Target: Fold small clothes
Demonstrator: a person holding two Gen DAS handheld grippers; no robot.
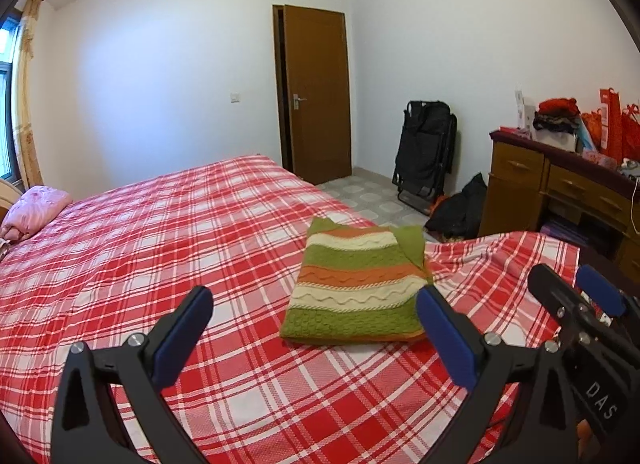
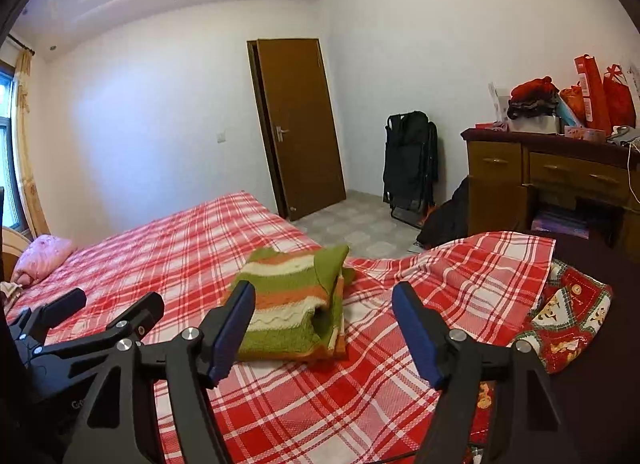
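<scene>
A small knitted sweater (image 1: 356, 288) with green, orange and cream stripes lies folded into a neat rectangle on the red plaid bedsheet (image 1: 160, 248). It also shows in the right wrist view (image 2: 292, 312). My left gripper (image 1: 316, 324) is open and empty, held above the sheet just in front of the sweater. My right gripper (image 2: 324, 324) is open and empty, just in front of the sweater's right side. The right gripper also shows in the left wrist view (image 1: 576, 288), and the left gripper in the right wrist view (image 2: 116, 304).
A pink pillow (image 1: 32, 212) lies at the bed's far left. A patterned red cloth (image 2: 568, 320) lies at the bed's right edge. A wooden desk (image 2: 552, 172) with red bags stands right. A folded black chair (image 1: 428, 152) and a brown door (image 1: 316, 92) stand beyond.
</scene>
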